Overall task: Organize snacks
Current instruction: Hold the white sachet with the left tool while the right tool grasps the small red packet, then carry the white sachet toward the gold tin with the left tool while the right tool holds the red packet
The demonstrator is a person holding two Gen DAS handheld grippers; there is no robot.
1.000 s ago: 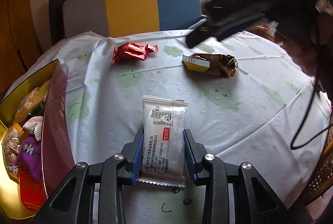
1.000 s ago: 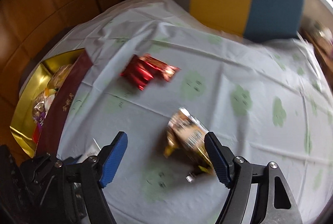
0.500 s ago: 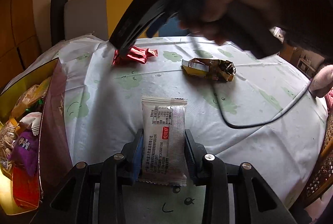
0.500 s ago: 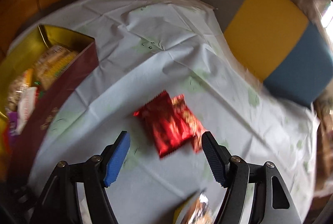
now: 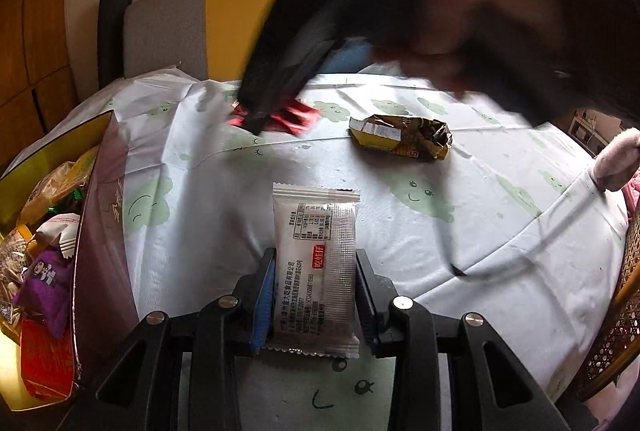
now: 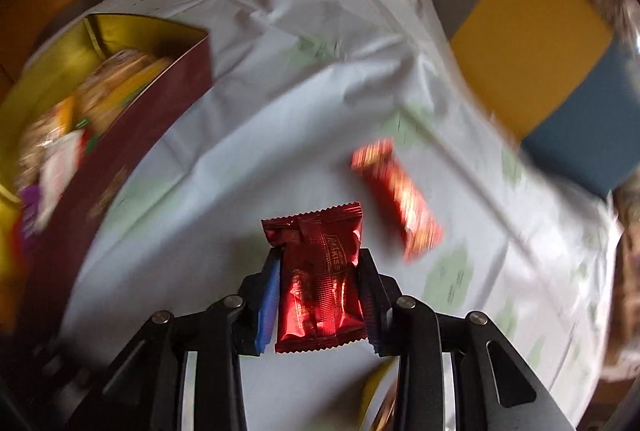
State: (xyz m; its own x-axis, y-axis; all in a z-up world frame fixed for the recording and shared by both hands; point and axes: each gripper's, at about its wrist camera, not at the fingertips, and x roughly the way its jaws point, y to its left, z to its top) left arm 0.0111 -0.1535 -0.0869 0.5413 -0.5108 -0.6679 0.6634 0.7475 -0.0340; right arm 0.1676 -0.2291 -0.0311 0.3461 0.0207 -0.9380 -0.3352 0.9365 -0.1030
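The left tongs hold a white snack packet upright between their blue pads, low over the table with its pale cloth. To their left stands an open box, dark red outside and gold inside, filled with assorted snacks. Ahead and to the right of them lies a crumpled gold wrapper.

The right tongs have just been closing, and a red packet now sits pinched between their pads. Just ahead and to their right a second red packet lies on the cloth, blurred. The box is off to their left. In the left wrist view the right tongs reach down over the red packets, held by a blurred hand.
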